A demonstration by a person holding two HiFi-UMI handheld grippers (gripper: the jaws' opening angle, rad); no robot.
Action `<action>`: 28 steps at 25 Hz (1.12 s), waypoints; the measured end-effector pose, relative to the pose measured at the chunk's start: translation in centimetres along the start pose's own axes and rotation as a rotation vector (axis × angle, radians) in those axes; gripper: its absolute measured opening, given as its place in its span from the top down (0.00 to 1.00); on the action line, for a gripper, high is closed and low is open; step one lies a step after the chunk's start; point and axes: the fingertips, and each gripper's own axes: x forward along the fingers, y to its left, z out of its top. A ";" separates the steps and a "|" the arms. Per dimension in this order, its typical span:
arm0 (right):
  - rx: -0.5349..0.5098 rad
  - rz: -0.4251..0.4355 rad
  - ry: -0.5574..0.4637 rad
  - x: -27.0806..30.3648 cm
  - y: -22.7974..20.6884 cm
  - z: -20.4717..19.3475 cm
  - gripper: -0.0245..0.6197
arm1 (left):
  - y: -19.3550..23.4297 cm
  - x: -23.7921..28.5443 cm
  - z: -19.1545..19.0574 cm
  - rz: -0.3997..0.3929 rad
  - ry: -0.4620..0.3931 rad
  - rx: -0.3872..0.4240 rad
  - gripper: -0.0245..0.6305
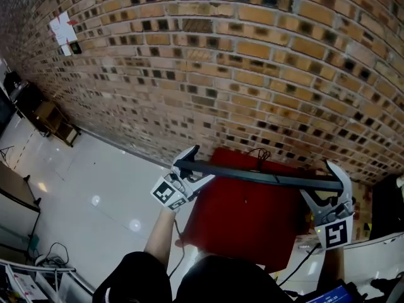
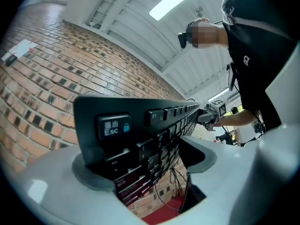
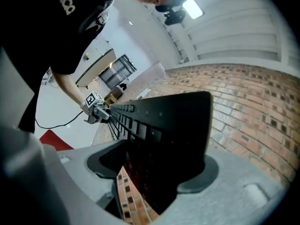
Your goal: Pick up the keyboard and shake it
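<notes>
Keyboard (image 1: 259, 177), seemingly aloft edge-on, is clamped endwise by left tongs (image 1: 190, 165) and right tongs (image 1: 326, 185).

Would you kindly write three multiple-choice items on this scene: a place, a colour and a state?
1. Where is the keyboard? A lying on the floor; B held aloft between the left gripper and right gripper; C on a shelf.
2. What colour is the flat surface below it? A red; B blue; C green.
3. What is the left gripper's state? A open, empty; B shut on the keyboard; C out of view.
Answers: 1 B, each gripper clamps one end; 2 A, the head view shows it red; 3 B, its own view shows the grip.
</notes>
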 end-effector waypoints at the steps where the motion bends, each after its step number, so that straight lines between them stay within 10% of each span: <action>1: 0.016 -0.011 -0.023 -0.3 0.2 0.5 0.47 | -0.1 -0.2 0.0 -0.009 -0.004 -0.013 0.31; 21: 0.032 -0.009 -0.007 -1.1 0.0 -0.6 0.46 | -1.3 1.0 -1.8 -0.027 0.052 -0.084 0.30; 28: 0.320 -0.002 0.050 -1.1 1.1 -9.9 0.44 | -3.2 2.8 -7.1 -0.029 0.234 -0.070 0.31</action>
